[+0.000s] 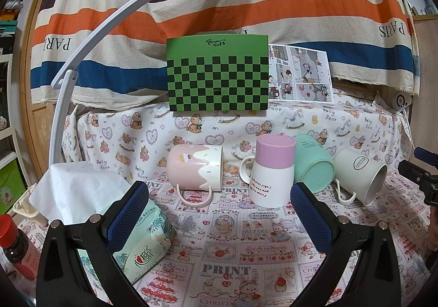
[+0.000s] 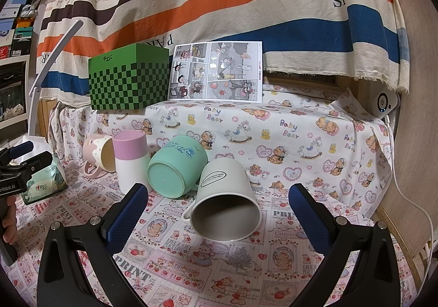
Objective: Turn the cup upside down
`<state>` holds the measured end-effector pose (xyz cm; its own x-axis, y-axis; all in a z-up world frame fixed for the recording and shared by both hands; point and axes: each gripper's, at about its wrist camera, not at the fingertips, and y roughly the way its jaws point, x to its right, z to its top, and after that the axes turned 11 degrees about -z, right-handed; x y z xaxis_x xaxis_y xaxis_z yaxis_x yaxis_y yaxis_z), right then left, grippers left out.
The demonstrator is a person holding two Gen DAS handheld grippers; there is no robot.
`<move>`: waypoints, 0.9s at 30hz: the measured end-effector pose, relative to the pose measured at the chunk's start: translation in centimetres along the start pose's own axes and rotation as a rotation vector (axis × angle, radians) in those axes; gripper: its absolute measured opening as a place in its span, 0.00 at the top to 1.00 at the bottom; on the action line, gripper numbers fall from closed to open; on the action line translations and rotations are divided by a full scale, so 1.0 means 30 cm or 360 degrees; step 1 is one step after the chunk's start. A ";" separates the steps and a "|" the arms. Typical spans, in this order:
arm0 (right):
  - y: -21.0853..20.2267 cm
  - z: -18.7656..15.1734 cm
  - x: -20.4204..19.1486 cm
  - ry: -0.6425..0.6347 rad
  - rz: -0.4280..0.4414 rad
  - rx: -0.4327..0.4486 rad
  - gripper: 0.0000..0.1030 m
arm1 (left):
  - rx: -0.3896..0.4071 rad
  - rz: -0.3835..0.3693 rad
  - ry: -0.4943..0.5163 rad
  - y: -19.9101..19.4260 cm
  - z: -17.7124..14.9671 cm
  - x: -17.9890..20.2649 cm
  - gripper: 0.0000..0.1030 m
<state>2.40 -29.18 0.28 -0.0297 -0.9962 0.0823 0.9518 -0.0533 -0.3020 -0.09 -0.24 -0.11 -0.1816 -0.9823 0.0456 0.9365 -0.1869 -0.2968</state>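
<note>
On tablecloth (image 2: 208,266): white cup (image 2: 225,203) sideways, interior bare.

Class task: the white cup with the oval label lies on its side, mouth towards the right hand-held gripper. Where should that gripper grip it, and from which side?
Probably across the white cup's body, just behind the rim, coming from the open-mouth side. The right hand-held gripper is open and straddles it; the handle lies low left, and the teal cup crowds that flank.
</note>
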 end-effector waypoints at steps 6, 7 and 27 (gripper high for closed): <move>0.001 0.000 0.000 0.0000 0.0000 -0.0001 0.00 | -0.0004 0.0000 0.0000 0.000 0.001 0.000 0.00; 0.001 0.000 0.000 -0.0001 0.0000 -0.0001 0.00 | -0.0005 -0.0001 0.0000 0.000 0.001 0.000 0.00; -0.002 0.000 0.003 0.0004 -0.0024 0.0002 0.00 | -0.0002 0.0003 -0.0003 -0.002 0.001 -0.006 0.00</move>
<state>2.35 -29.26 0.30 -0.0446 -0.9954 0.0845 0.9517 -0.0681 -0.2993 -0.10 -0.05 -0.07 -0.1792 -0.9827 0.0468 0.9364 -0.1850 -0.2983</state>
